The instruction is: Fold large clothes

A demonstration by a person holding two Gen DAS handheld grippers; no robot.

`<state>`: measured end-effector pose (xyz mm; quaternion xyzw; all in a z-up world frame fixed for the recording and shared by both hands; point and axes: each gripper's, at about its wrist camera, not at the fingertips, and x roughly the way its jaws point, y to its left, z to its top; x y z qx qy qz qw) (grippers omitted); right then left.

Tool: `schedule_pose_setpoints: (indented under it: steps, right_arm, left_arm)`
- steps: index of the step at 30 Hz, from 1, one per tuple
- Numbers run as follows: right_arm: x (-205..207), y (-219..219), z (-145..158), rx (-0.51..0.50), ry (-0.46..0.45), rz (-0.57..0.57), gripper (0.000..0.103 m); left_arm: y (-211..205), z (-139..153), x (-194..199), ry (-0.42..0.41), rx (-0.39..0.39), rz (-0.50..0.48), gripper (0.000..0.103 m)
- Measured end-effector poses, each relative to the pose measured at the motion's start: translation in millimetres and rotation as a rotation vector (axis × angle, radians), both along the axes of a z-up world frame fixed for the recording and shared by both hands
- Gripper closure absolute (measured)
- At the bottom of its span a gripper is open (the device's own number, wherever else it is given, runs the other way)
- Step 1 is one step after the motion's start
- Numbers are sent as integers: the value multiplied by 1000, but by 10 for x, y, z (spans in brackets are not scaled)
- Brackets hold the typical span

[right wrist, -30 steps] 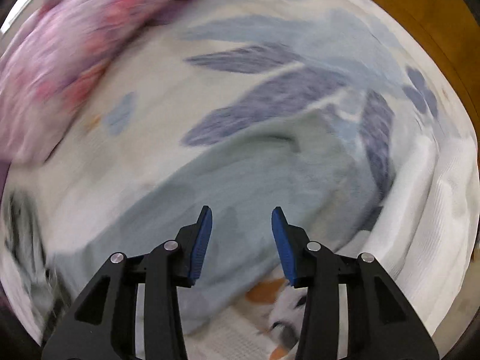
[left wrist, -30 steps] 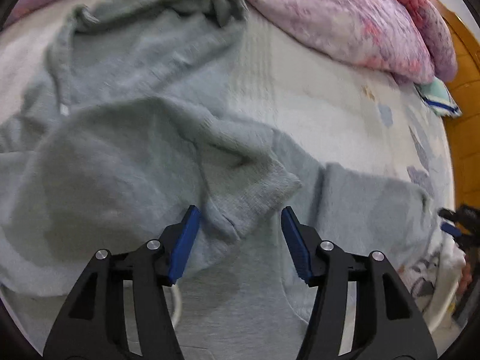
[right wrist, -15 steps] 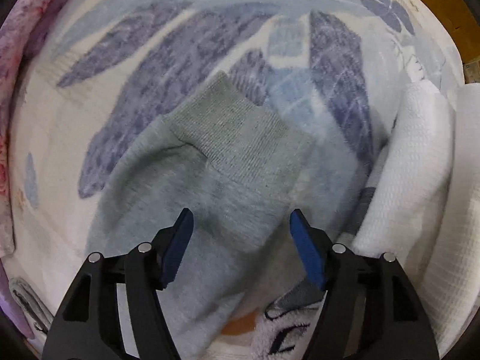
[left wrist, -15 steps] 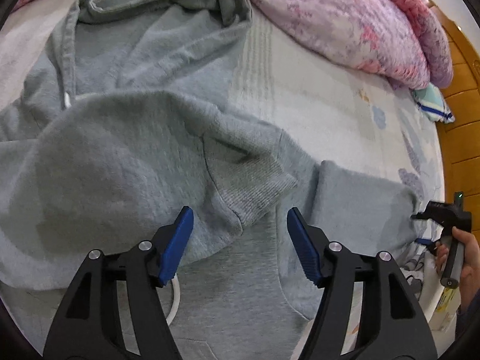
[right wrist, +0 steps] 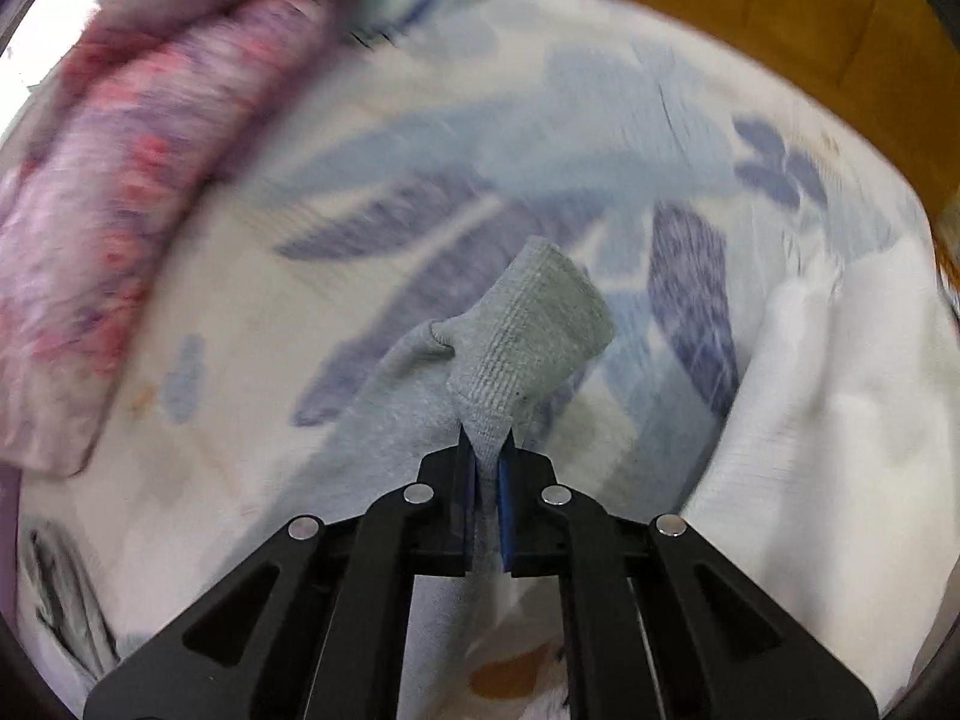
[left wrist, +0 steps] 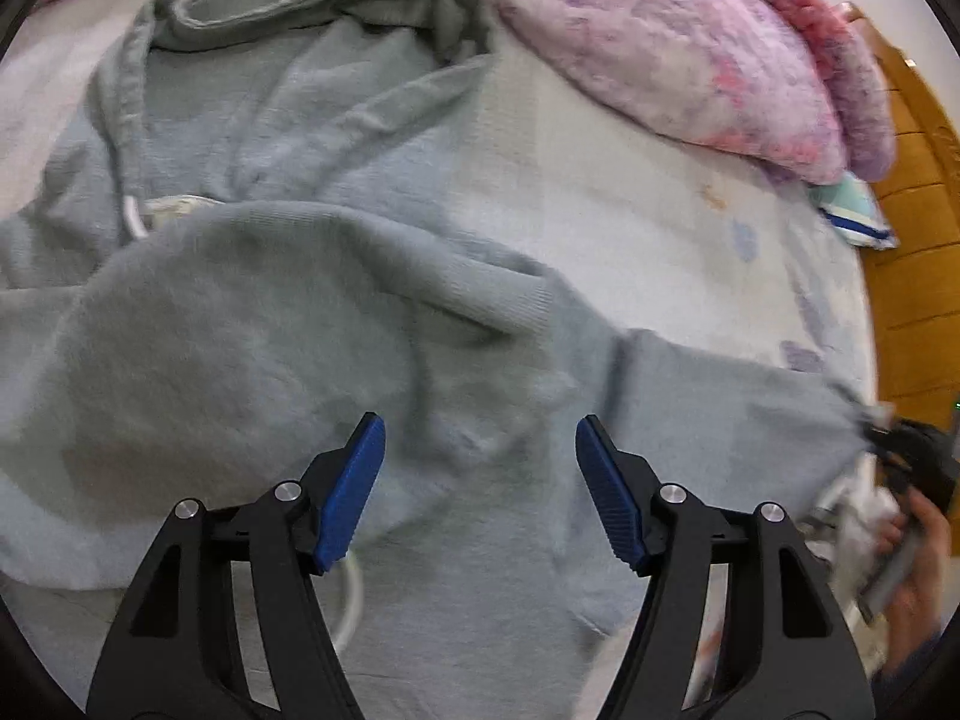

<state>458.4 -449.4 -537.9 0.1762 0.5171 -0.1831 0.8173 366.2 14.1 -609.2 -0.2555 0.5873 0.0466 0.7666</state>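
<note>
A bed sheet [right wrist: 252, 324] printed with blue leaves is spread across both views, and a wooden board [left wrist: 918, 222] is seen along its far side. Over the sheet a grey hooded sweatshirt [left wrist: 240, 336] is laid out, filling most of the left wrist view; its hood [left wrist: 336, 6] is turned toward the top of that view, and one sleeve is folded across the body with its ribbed end [left wrist: 516, 300] lying near the middle. A pink and purple blanket [left wrist: 678, 42] is bunched at the far edge of the bed, with a small teal and white cloth [left wrist: 852, 210] tucked just beside it. A white towel [right wrist: 828, 396] is heaped at the right of the right wrist view.

The left gripper [left wrist: 480, 468] is held above the sweatshirt body with its blue pads spread wide apart and nothing between them. The right gripper [right wrist: 487, 480] is clenched on the cuff [right wrist: 528, 336] of the other sleeve, which is pinched between the pads and stands up off the sheet. A white drawstring [left wrist: 133, 213] is seen near the neck opening.
</note>
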Motion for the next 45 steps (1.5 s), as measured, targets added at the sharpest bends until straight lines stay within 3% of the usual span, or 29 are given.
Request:
schedule_pose_setpoints:
  steps: [3, 7, 9, 12, 13, 17, 20, 26, 30, 34, 37, 39, 42, 45]
  right_arm:
    - [-63, 122, 209, 42, -60, 16, 98]
    - [-158, 202, 280, 67, -64, 25, 98]
    - [-132, 216, 261, 92, -50, 30, 98]
    - [-124, 260, 240, 103, -38, 29, 98]
    - [-127, 270, 230, 107, -37, 31, 98]
    - [-138, 332, 227, 106, -30, 50, 97]
    - [-167, 332, 225, 123, -21, 46, 97]
    - [-207, 370, 286, 117, -25, 60, 97]
    - [-213, 372, 316, 119, -26, 58, 97]
    - [-204, 405, 319, 114, -23, 65, 97]
    - [-223, 448, 345, 107, -33, 65, 97]
    - [-238, 498, 366, 105, -44, 73, 97]
    - [-256, 589, 391, 93, -52, 85, 97]
    - [-273, 684, 444, 94, -64, 92, 97]
  left_arm:
    - [-16, -202, 57, 49, 8, -11, 36]
    - [-281, -176, 117, 15, 50, -132, 36]
    - [-419, -147, 107, -5, 108, -204, 32]
    - [-499, -363, 145, 65, 180, -276, 33]
    - [-487, -376, 153, 58, 182, -271, 39]
    - [-377, -274, 141, 34, 181, -258, 79]
    - [-312, -146, 62, 5, 121, -248, 85]
    - [-241, 190, -206, -64, 41, -213, 85]
    - [-97, 256, -342, -100, -21, -165, 85]
    - [-166, 246, -369, -120, -54, -179, 84]
    - [-260, 103, -365, -71, -80, -235, 84]
    - [-373, 57, -379, -53, -38, -291, 84]
    - [-472, -218, -342, 33, -101, -328, 84]
    - [-515, -388, -298, 80, -102, -365, 76]
